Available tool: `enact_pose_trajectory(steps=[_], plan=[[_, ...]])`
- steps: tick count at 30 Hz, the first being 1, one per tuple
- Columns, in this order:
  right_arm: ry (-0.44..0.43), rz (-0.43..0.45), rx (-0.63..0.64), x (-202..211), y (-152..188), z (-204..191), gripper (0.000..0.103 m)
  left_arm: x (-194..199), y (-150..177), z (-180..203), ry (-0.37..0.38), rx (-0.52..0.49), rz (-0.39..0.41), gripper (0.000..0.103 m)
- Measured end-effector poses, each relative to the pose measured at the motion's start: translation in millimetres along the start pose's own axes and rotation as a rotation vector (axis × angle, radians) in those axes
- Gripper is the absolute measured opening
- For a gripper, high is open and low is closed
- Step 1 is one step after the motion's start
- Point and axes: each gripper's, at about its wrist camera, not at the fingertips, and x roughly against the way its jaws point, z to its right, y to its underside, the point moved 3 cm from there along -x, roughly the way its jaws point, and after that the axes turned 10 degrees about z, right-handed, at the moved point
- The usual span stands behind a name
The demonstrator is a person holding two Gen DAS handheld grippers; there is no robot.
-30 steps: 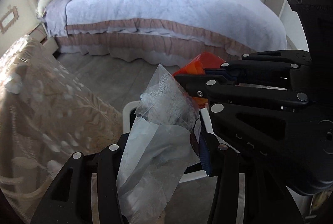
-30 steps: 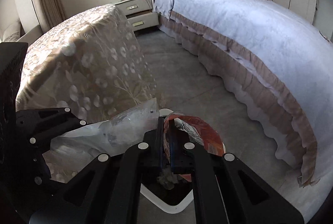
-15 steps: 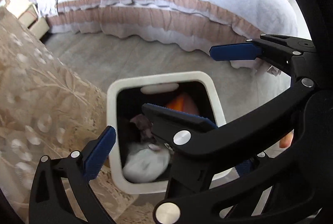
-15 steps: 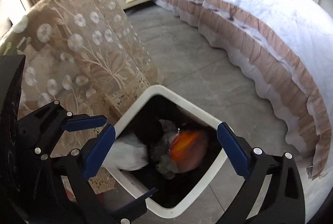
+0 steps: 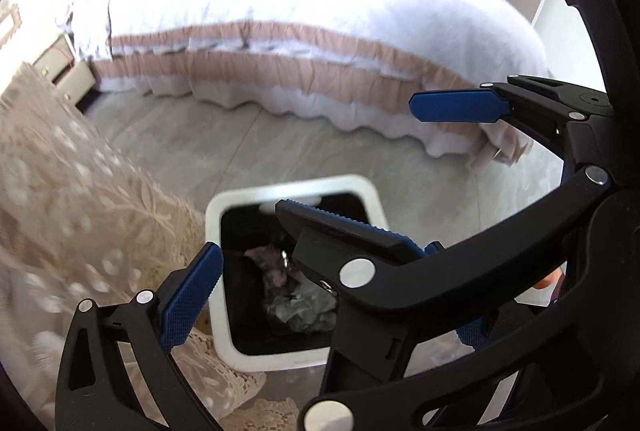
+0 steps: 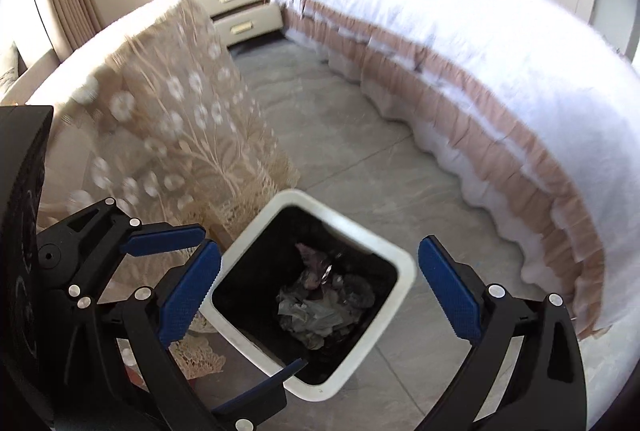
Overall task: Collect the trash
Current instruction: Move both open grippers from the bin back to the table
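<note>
Near right corner of the white bin [image 5: 294,197] hidden behind the right gripper [image 5: 370,167] in the left wrist view. Crumpled trash [image 6: 316,311] inside too dark to identify. Lace cloth [image 6: 168,119] and bed skirt [image 6: 472,103] motion-blurred.

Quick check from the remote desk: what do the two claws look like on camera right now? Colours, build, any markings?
Both claws are alike. The right claw has a matte black plastic frame with triangular cut-outs, round silver rivets at the joints, and long flat blue fingers with a fine knurled texture. The left claw has the same black frame, silver rivets and blue textured pads. No cables, sleeves or printed markings are visible.
</note>
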Motion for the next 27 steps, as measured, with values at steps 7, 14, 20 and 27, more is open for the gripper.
enact_pose_trajectory(steps=[7,14,20,27], plan=[[0.023,0.096,0.036,53,-20,-7,0.098,50,-20,16,-0.016,-0.028,0.093,0.098],[-0.003,0.222,0.122,104,-42,-47,0.098,117,-26,9,-0.134,-0.074,0.191,0.098],[-0.089,0.325,0.232,130,-67,-113,0.098,180,-17,-31,-0.255,-0.031,0.248,0.098],[-0.241,0.408,0.321,140,-102,-203,0.098,252,11,-99,-0.425,0.06,0.295,0.098]])
